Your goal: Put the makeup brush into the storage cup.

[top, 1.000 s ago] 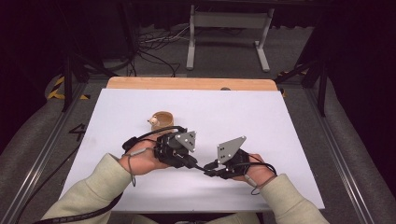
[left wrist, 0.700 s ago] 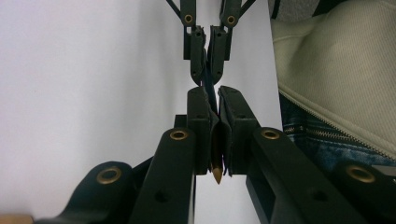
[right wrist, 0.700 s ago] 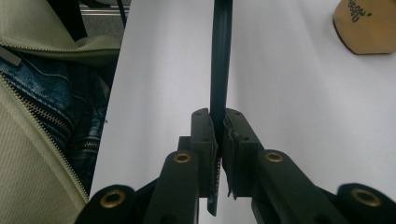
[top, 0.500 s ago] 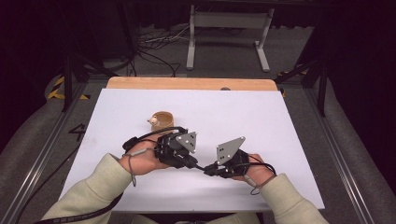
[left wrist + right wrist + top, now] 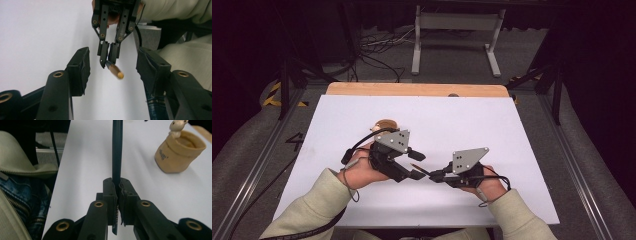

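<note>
**Item: pencil passed between two grippers**

We list one pencil (image 5: 117, 150), slim, straight and dark-bodied, with a brown wooden end (image 5: 117, 72). Its long axis runs level above the table, from the right gripper (image 5: 438, 176) toward the left gripper (image 5: 416, 165). We find the right gripper's jaws pinching the pencil. The left gripper's jaws have just been opening and stand spread, the pencil's end between them, untouched. We add a white table (image 5: 512, 150), matte and smooth, and a tan pouch (image 5: 178, 155), soft and round-mouthed.
</note>
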The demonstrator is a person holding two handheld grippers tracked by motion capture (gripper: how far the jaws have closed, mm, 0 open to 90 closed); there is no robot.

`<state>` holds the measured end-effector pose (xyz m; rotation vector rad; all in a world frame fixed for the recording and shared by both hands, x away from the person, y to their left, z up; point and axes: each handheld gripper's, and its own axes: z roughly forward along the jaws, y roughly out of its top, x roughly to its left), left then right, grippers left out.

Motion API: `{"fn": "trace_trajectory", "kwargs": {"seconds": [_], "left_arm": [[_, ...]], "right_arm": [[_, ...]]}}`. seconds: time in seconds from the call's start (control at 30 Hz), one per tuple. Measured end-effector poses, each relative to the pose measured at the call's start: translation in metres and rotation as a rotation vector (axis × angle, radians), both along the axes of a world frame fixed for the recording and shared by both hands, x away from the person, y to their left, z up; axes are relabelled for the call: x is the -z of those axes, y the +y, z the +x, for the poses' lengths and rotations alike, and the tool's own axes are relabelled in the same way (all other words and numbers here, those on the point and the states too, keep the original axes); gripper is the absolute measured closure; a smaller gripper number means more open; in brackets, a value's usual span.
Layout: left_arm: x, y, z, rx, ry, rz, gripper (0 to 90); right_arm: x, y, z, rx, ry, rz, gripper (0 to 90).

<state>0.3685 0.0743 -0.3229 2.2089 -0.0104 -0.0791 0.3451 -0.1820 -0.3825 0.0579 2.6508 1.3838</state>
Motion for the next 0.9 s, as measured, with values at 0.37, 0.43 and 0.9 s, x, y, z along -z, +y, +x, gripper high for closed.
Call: {"fn": "trace_trajectory", "kwargs": {"seconds": [0.37,0.43,0.9], "left_arm": [[0.007,0.010,0.001,-0.033,0.000,-0.170,46.1],[0.010,0.012,0.001,-0.047,-0.005,-0.206,46.3],[0.023,0.018,0.001,-0.080,-0.001,-0.386,47.5]], "right_arm": [[0.002,-0.004,-0.001,0.023,0.000,0.205,84.5],[0.003,-0.002,-0.002,0.035,0.001,0.238,84.5],[0.016,0.002,-0.003,0.083,-0.004,0.356,84.5]]}}
